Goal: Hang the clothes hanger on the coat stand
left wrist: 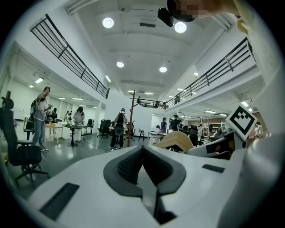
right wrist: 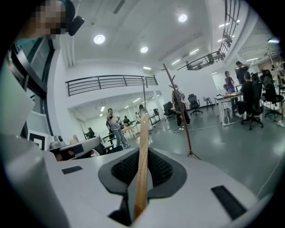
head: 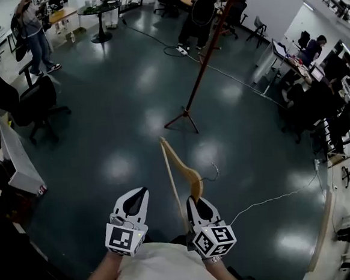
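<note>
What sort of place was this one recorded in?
Probably a large open-plan office or lab: desks along the side, a rolling office chair, and a mezzanine railing overhead.

Both forearms reach forward low in the head view, side by side, the left gripper (head: 137,195) pointing ahead with its jaws seemingly pressed together on nothing, the right gripper (head: 195,202) near it, jaws clamped on the wooden hanger (head: 178,161).
</note>
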{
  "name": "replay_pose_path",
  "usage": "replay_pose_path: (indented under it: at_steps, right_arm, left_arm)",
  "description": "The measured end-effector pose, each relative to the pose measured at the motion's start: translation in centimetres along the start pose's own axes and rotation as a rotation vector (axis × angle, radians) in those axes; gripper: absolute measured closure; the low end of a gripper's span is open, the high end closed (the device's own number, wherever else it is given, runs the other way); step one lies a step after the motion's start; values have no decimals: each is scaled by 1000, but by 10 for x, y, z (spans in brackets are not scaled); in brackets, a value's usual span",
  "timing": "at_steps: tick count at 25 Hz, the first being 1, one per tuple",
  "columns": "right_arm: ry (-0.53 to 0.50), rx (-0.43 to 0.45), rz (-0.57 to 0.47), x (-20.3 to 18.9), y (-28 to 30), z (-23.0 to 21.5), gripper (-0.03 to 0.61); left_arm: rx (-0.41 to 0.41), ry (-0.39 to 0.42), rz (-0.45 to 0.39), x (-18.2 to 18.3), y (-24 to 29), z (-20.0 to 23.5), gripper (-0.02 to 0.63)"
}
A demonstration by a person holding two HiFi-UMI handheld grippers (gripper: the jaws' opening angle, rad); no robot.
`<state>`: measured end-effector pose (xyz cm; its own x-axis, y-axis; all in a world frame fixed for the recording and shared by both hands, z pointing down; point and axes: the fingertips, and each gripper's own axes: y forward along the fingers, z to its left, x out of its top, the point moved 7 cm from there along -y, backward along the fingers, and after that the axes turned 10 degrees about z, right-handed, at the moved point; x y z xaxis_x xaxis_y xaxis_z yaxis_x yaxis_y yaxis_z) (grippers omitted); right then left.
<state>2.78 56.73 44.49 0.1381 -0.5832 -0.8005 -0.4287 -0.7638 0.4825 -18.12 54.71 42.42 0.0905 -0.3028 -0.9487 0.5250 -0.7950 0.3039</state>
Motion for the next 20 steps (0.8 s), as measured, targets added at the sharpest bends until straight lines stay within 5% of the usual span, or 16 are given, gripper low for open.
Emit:
replay_pose_path:
  at_steps: [7, 14, 20]
  right_arm:
    - [-33, -12, 54, 21, 78, 50, 509]
    - [-29, -34, 52, 48, 124, 48, 509]
    - [-17, -51, 89, 64, 182, 19, 509]
  left_arm:
    - [-55, -53, -16, 3, 16, 80, 601]
    - [-109, -41, 14, 11, 56, 112, 601]
    - [-61, -57, 36, 14, 97, 154, 601]
